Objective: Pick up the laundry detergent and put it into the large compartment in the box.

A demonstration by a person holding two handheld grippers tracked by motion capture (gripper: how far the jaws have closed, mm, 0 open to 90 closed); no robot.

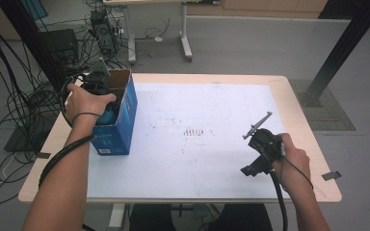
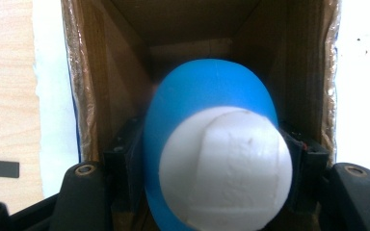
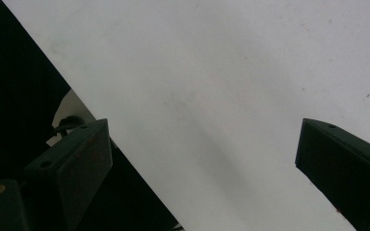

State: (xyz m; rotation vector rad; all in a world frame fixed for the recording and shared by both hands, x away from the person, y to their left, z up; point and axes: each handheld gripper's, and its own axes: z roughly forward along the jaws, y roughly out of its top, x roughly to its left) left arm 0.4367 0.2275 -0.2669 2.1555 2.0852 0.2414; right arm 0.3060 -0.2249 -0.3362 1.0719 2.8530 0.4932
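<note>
A blue cardboard box (image 1: 120, 130) stands open-topped at the left edge of the white mat (image 1: 197, 144). My left gripper (image 1: 98, 85) reaches down into its mouth. In the left gripper view its black pads (image 2: 121, 156) press both sides of a smooth blue rounded object with a white end (image 2: 212, 159), held between the box's brown inner walls (image 2: 94, 91). A bit of that blue object (image 1: 110, 116) peeks out under the left hand. My right gripper (image 1: 256, 162) hovers over the mat near the table's front right, and its jaws (image 3: 202, 159) stand wide apart with nothing between them.
The wooden table's edge (image 1: 313, 144) borders the mat on the right. Tangled cables (image 1: 24, 101) and equipment cover the floor to the left. A black post (image 1: 339, 50) rises at the far right, and another table's legs (image 1: 185, 38) stand beyond.
</note>
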